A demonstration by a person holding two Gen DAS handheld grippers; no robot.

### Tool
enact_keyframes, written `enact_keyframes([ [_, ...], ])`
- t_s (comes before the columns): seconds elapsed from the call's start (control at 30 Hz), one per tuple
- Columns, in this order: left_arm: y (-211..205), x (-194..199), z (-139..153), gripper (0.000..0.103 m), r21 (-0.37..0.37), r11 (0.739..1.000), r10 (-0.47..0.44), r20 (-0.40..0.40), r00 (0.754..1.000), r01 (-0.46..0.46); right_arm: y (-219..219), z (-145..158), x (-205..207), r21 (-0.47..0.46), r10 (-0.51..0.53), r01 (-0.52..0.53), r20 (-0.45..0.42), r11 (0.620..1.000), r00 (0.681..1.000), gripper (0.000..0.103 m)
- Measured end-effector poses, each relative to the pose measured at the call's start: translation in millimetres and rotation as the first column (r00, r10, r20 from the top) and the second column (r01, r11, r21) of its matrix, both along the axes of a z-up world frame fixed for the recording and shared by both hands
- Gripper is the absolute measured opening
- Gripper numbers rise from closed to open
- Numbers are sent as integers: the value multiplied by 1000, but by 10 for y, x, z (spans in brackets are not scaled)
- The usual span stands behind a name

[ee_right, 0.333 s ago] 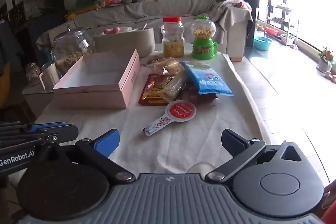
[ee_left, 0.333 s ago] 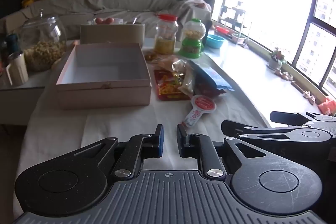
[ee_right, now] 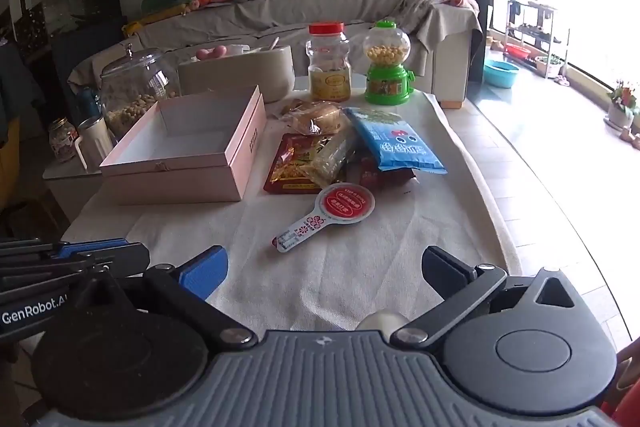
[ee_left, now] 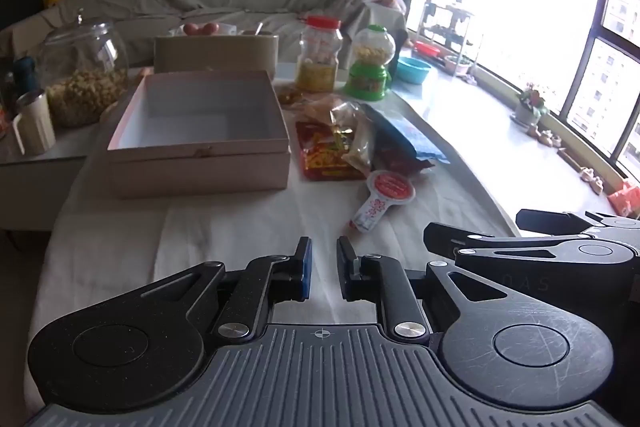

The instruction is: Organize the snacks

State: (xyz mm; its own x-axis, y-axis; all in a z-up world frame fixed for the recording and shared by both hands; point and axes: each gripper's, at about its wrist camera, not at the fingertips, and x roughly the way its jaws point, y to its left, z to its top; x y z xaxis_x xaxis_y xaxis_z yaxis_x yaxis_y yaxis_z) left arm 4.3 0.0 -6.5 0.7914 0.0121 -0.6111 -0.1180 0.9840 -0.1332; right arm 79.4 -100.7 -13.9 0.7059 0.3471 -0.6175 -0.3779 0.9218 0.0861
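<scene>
Left wrist: left claw (ee_left: 323, 273) unmoved, nearly closed as before

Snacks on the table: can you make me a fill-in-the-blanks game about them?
1. The pink box has ____ inside it.
2. The blue bag lies on top of the other ____.
3. The jar beside the green candy machine has a ____ lid.
4. The right gripper has its jaws wide ____.

Missing words: nothing; snacks; red; open
</scene>
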Motion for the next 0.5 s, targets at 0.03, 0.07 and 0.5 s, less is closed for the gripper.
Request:
enact_keyframes([
  [0.03, 2, 1, -4, 17, -2, 1000, 0, -1, 1000, 0, -30, 7, 0, 1, 2, -2, -1, 1000, 1000, 103],
  [0.07, 4, 2, -8, 17, -3, 1000, 1, -2, 1000, -1, -67, 15, -1, 0, 5, -5, -1, 1000, 1000, 103],
  [0.5, 25, -16, 3, 17, -13, 1000, 3, -5, 1000, -3, -181, 36, -44, 16, 17, -17, 7, 1000, 1000, 103],
])
